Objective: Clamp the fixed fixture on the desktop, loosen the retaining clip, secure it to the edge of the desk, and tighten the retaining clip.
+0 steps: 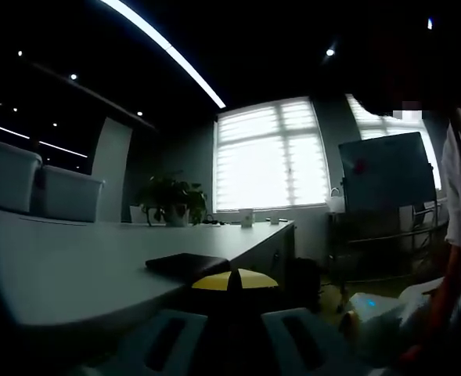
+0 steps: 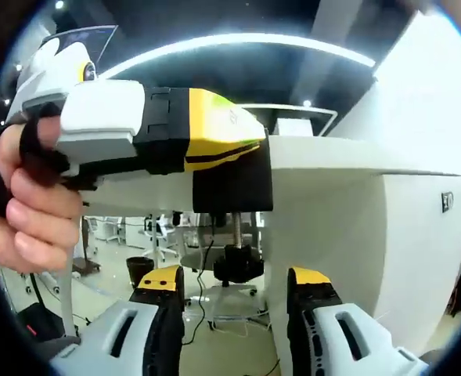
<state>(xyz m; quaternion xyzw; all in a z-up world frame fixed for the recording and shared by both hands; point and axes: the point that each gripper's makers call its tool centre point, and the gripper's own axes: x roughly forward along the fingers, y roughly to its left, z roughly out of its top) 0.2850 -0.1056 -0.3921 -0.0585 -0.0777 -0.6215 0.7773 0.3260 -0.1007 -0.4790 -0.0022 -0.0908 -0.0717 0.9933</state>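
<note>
Black fixture [image 2: 232,184] sits on the surface [image 2: 347,153] edge, pinched by my left jaws; my right jaws are spread below its knob [image 2: 238,262]. A weak grip might let it slip.

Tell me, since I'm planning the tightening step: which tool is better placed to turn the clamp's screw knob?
Right, probably. The right tool is open just below the black screw knob under the desk edge, roughly lined up with it. The left tool is occupied gripping the fixture.
</note>
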